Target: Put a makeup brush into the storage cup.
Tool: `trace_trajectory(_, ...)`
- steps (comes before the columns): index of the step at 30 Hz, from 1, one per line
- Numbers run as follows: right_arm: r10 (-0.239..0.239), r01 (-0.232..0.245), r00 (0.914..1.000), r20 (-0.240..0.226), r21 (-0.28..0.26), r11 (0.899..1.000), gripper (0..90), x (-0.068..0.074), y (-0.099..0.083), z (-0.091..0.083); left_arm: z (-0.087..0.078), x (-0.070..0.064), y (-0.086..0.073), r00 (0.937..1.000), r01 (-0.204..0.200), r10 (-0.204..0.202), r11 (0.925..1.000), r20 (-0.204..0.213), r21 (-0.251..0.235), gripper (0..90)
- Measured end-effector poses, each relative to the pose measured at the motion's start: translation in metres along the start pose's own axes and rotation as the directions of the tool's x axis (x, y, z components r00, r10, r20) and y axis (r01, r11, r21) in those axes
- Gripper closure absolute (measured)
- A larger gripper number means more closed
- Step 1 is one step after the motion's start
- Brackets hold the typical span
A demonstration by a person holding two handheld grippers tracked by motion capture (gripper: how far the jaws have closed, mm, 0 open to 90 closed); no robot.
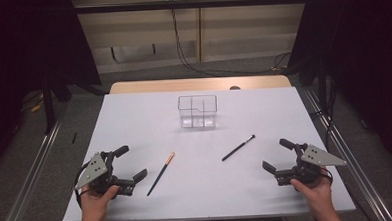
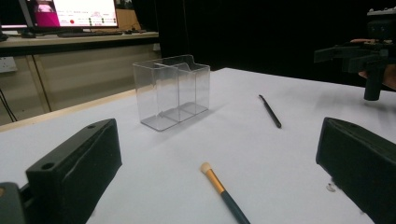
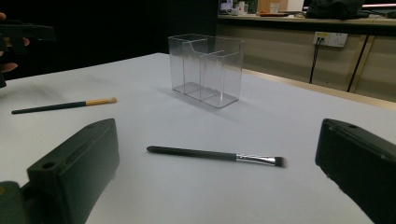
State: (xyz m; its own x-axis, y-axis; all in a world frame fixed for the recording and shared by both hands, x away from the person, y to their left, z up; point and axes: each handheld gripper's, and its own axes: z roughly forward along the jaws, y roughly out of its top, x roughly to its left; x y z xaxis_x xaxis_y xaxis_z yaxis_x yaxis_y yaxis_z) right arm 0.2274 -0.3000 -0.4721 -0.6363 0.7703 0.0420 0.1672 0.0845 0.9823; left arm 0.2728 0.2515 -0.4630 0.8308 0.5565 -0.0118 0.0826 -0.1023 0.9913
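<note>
both tongs, left tongs (image 1: 128,165) and right tongs (image 1: 276,156), gape apart low in the frame, empty, with the gold-banded brush (image 1: 161,173) and black brush (image 1: 238,148) lying between them below the clear organizer (image 1: 198,111) on the white bench (image 1: 134,118).

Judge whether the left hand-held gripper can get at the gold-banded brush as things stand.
Probably yes: the left hand-held gripper is open, the gold-banded brush lies flat just beside it, and nothing stands between them.

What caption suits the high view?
Both open grippers, left and right, flank two brushes before an empty clear organizer.
</note>
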Motion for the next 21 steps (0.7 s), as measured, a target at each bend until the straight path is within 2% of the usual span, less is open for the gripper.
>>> trace_trajectory(5, -0.001, 0.001, 1.0000, -0.002, -0.005, 1.000, 0.0, 0.000, 0.001, 0.000, 0.002, -0.001, 0.000, 0.9999, 0.010, -0.010, 0.9999, -0.001, -0.010, 0.0)
trace_trajectory(12, -0.005, 0.005, 1.0000, -0.001, 0.000, 1.000, 0.0, 0.000, 0.000, 0.000, 0.006, -0.004, 0.002, 0.9999, -0.008, 0.008, 0.9999, 0.013, 0.007, 0.0)
trace_trajectory(21, -0.007, 0.007, 1.0000, -0.002, 0.008, 1.000, 0.0, 0.002, -0.001, -0.002, 0.013, -0.005, 0.003, 0.9998, 0.001, -0.001, 1.0000, 0.021, 0.005, 0.0)
